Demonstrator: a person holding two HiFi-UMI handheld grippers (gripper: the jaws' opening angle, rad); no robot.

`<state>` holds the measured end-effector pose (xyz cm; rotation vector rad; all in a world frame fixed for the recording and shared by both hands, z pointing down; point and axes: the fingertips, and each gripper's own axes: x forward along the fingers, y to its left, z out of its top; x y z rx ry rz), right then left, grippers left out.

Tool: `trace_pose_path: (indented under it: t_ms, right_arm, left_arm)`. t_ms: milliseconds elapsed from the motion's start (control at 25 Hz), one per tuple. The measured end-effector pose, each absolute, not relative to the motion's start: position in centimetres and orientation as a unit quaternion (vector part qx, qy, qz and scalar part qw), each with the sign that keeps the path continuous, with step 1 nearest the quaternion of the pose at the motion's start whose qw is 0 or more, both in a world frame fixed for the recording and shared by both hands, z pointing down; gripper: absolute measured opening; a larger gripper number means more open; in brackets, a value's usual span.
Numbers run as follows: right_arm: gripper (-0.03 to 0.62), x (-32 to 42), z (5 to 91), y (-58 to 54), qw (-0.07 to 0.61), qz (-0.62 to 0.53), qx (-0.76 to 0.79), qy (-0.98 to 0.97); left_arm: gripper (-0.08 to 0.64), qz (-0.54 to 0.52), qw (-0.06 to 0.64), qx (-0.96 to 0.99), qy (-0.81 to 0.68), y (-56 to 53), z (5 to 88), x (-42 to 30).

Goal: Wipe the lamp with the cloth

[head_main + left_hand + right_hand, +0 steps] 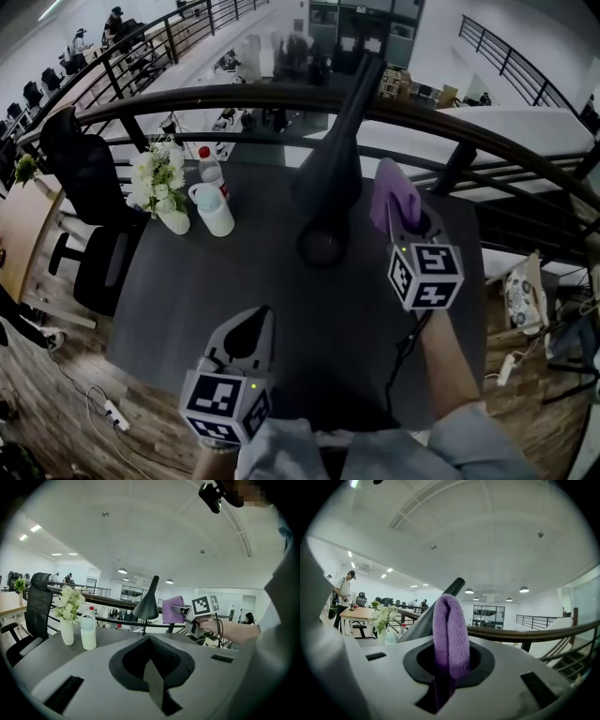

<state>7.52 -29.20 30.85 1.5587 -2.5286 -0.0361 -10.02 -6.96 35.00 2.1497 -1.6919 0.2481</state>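
Purple cloth held up beside the black lamp

On the dark table, flowers and a white cup stand at the left. The left gripper hovers near the front edge, jaws together with nothing between them. The lamp stands mid-table, and just to its right the right gripper clamps the folded cloth.

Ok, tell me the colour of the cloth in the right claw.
Purple. The cloth shows best in the right gripper view, clamped in the right claw.

head view looks steeply down; both gripper views level, share lamp
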Motion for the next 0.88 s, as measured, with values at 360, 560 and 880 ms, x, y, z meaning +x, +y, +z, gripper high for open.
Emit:
trace_pose_path:
  t_ms: [360,560,880]
  right_arm:
    - [0.05,6.1,31.6,-32.9,0.099,-0.014,0.543,-0.834]
    - [0.051,4.8,31.9,-34.4,0.101,-0.015,0.539,-0.836]
    - [0.049,2.9,31.3,-34.8,0.095,-0.021,0.528,-0.844]
  left_arm:
    - [0.012,0.082,0.205,0.781,-0.584,-9.8,35.6,-11.7]
    - [0.012,0.077,0.205,0.788,-0.576,-11.5,36.1,-12.1]
    - [0.012,0.074,0.216,0.791,-0.568,-12.4,36.6,-12.7]
